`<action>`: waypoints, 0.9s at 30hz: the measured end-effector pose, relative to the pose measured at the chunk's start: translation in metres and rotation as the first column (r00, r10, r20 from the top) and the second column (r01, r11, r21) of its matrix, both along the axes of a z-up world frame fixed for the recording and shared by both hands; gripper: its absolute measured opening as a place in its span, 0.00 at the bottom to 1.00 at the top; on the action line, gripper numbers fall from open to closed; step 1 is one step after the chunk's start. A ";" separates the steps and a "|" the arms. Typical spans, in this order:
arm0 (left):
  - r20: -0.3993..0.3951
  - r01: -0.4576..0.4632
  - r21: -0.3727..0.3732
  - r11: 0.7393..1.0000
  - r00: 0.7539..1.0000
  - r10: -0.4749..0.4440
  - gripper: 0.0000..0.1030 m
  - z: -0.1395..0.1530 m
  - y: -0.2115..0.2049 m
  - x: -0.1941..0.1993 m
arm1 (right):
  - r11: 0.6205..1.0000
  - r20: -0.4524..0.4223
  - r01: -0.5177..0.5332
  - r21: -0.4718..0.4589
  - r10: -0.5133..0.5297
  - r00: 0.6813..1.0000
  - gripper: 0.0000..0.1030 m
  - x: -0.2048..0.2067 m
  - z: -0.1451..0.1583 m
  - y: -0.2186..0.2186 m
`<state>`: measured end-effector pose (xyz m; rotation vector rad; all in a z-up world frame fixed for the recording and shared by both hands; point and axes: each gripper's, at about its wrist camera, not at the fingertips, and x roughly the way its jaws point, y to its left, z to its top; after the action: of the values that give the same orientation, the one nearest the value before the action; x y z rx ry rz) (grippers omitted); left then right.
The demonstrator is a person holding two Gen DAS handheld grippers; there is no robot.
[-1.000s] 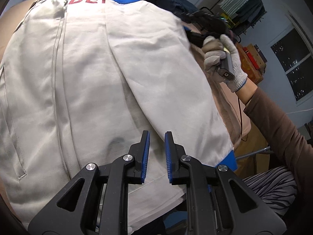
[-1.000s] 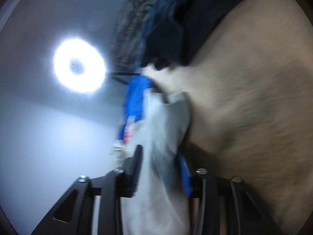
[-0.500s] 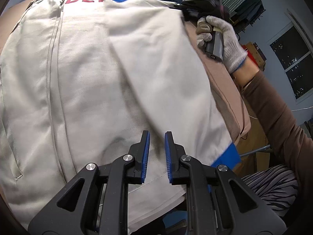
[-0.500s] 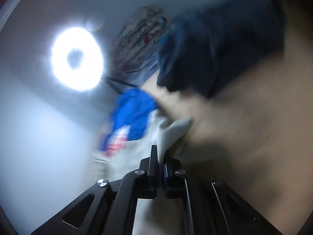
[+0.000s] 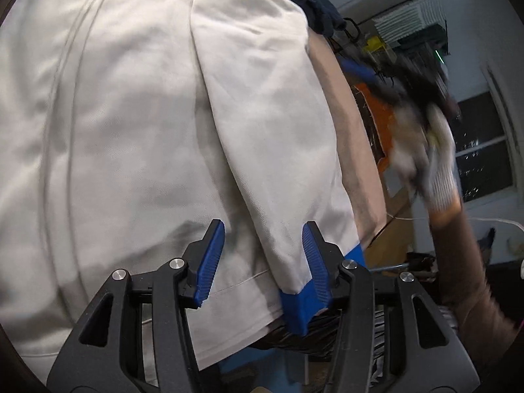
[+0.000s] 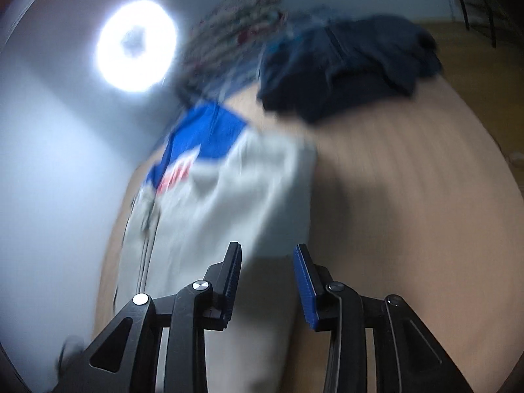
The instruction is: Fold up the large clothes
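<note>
1. Left tool (image 5: 263, 258): spread wide, holding nothing, low over folded sleeve (image 5: 271, 131) near its blue cuff (image 5: 296, 308).
2. Right tool (image 6: 267, 281): also wide and empty, above blurred jacket edge.
3. Beige jacket (image 5: 114, 114): flat on tan worktop (image 6: 409, 213), sleeve folded over body, blue collar (image 6: 209, 134) at far end.
4. Dark garment pile (image 6: 347, 65): beyond collar on worktop.
5. Gloved right hand (image 5: 425, 150): blurred, off worktop's right edge.

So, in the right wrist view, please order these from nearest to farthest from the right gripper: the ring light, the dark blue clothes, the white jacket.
From the right gripper:
1. White jacket: just ahead of the open fingers, slightly left.
2. Dark blue clothes: farther back on the table, to the right.
3. Ring light: beyond the table, upper left.
</note>
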<state>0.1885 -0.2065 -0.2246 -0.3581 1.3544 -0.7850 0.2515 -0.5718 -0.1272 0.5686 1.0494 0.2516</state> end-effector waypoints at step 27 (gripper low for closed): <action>0.263 0.016 0.111 0.994 0.964 -0.044 0.08 0.031 -0.019 -0.058 | 0.990 -0.139 -0.129 0.055 0.135 0.981 0.40 -0.165 -0.046 0.057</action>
<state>0.1301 -0.2259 -0.1936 -0.1412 1.1463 -0.7527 0.0868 -0.5147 -0.1731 0.5648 1.2247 0.3561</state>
